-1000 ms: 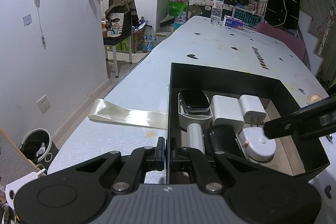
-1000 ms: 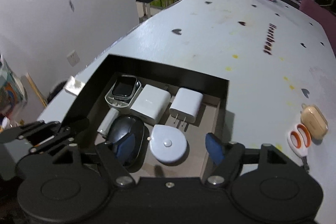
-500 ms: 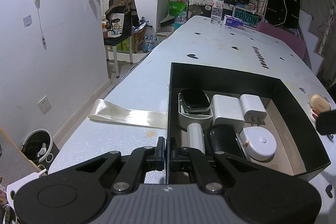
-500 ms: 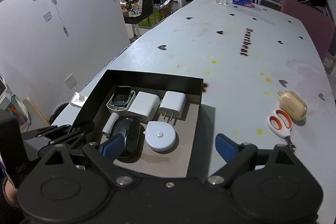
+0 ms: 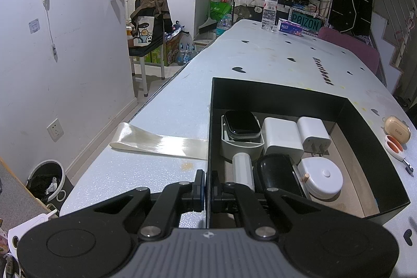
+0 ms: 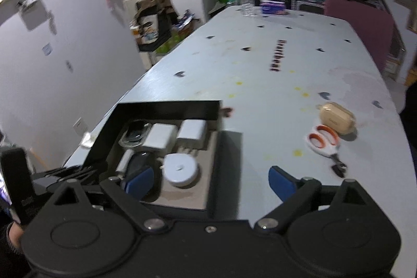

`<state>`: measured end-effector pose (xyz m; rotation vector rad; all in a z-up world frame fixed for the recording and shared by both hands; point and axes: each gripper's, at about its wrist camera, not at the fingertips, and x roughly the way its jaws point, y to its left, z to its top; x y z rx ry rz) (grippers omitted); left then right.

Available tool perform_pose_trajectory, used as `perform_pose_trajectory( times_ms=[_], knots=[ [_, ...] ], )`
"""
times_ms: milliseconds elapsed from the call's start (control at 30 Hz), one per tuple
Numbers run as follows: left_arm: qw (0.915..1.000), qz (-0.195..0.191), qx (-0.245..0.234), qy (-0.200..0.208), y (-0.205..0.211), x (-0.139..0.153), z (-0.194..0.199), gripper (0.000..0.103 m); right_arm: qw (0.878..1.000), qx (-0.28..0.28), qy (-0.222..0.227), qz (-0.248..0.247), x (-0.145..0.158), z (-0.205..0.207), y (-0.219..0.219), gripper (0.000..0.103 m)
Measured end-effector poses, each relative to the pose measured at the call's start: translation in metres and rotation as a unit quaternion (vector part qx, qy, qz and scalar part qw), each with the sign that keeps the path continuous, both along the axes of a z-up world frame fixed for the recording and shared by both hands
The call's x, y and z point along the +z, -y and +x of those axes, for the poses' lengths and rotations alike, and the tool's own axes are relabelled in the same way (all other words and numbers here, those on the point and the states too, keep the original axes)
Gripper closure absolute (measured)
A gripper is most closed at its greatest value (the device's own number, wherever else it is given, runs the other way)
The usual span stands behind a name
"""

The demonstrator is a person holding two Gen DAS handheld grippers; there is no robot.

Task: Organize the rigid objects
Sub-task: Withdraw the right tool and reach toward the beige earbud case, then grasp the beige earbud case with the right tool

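Pinching the black box's (image 5: pixel 286 98) left wall, the left tool (image 5: pixel 207 186) is clenched on it. The right tool (image 6: pixel 211 180) — its jaws having just been opening, nothing between them — hangs released above the desk (image 6: pixel 260 95), near the scissors (image 6: pixel 323 141).

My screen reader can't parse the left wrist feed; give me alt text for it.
The left gripper is shut on the near-left wall of an open black box holding chargers, a watch and a round white tape measure. A tan earbud case and scissors lie outside, right.

We are logging a black box (image 6: pixel 166 108) holding a white round case (image 6: pixel 181 170), two white chargers and a dark mouse (image 6: pixel 139 163) — the right gripper (image 6: pixel 211 181) is hanging wide open, nothing between its blue pads. Scissors (image 6: pixel 323 142) and a tan case (image 6: pixel 336 117) are lying on the table (image 6: pixel 260 69).
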<state>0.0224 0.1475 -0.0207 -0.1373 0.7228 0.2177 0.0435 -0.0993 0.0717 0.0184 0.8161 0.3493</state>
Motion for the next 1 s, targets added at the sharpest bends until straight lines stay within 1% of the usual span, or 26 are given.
perform_pose_trajectory(
  times_ms=[133,300,500,667,733,833,1000],
  knots=[
    [1.0,0.0,0.0,0.0,0.0,0.0,0.0,0.1,0.998,-0.062,-0.001,0.0,-0.004,0.01,0.032,0.007],
    [1.0,0.0,0.0,0.0,0.0,0.0,0.0,0.1,0.991,-0.137,-0.006,0.005,-0.014,0.029,0.074,0.007],
    [1.0,0.0,0.0,0.0,0.0,0.0,0.0,0.1,0.976,-0.217,-0.003,0.006,-0.028,0.066,0.11,0.007],
    [1.0,-0.001,0.0,0.0,0.0,0.0,0.0,0.1,0.961,-0.273,-0.028,0.023,-0.046,0.113,0.127,0.007],
    [1.0,-0.003,0.0,0.0,0.0,0.0,0.0,0.1,0.956,-0.291,-0.034,0.029,-0.052,0.133,0.13,0.007],
    [1.0,-0.003,0.0,0.001,0.0,0.0,0.0,0.1,0.951,-0.306,-0.044,0.026,-0.06,0.158,0.131,0.007],
    [1.0,-0.005,0.001,0.003,0.002,0.0,0.0,0.099,0.948,-0.312,-0.069,0.002,-0.076,0.193,0.125,0.007]
  ],
)
